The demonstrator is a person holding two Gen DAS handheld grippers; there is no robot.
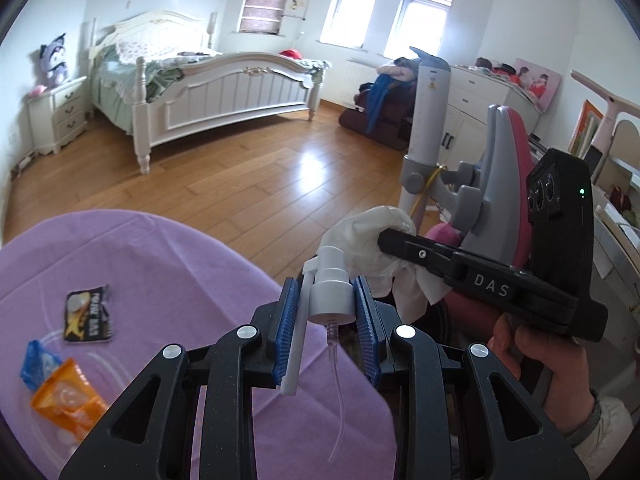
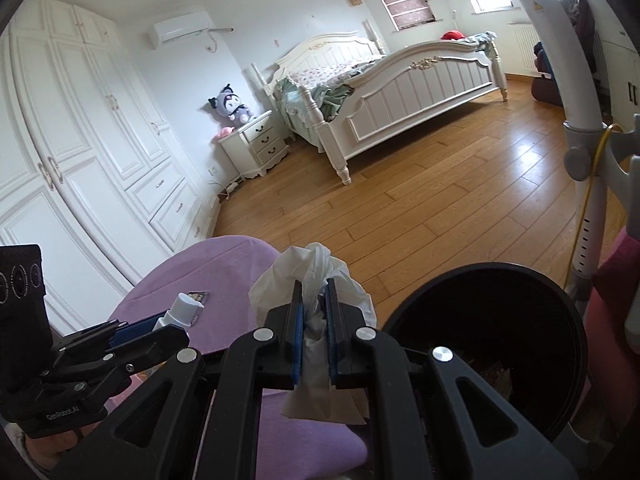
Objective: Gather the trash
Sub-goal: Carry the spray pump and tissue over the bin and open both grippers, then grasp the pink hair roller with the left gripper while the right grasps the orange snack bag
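- Left wrist view: the left gripper (image 1: 332, 312) is clenched on a white pump-spray head (image 1: 330, 288), its blue pads pressing the collar from both sides; the thin clear tube (image 1: 336, 384) hangs free below, which suggests the piece is held by its stiffest part so that the tube trails clear of the jaws.
- Same view: the right gripper (image 1: 384, 240) crosses from the right, held in a hand (image 1: 540, 360), with a crumpled white tissue (image 1: 372, 240) bunched at its tip.
- Same view: three wrappers lie on the purple tablecloth (image 1: 180, 272): a black one (image 1: 88, 314), a blue one (image 1: 38, 362) and an orange one (image 1: 68, 400). They lie apart from both grippers, so they read as trash not yet collected.
- Right wrist view: the right gripper (image 2: 314, 304) is closed tight on the tissue (image 2: 316, 276), which bulges above the pads and hangs out below them; a soft thing needs nearly shut jaws to stay put.
- Right wrist view: a black bin (image 2: 404, 316) stands open just right of the held tissue, below the table edge. Its place beside the table suggests it is the destination; the tissue is near its rim but not yet over the opening.
- Right wrist view: the left gripper (image 2: 132, 330) shows at lower left, with the spray head (image 2: 182, 312) poking out over the cloth, farther from the bin than the tissue.
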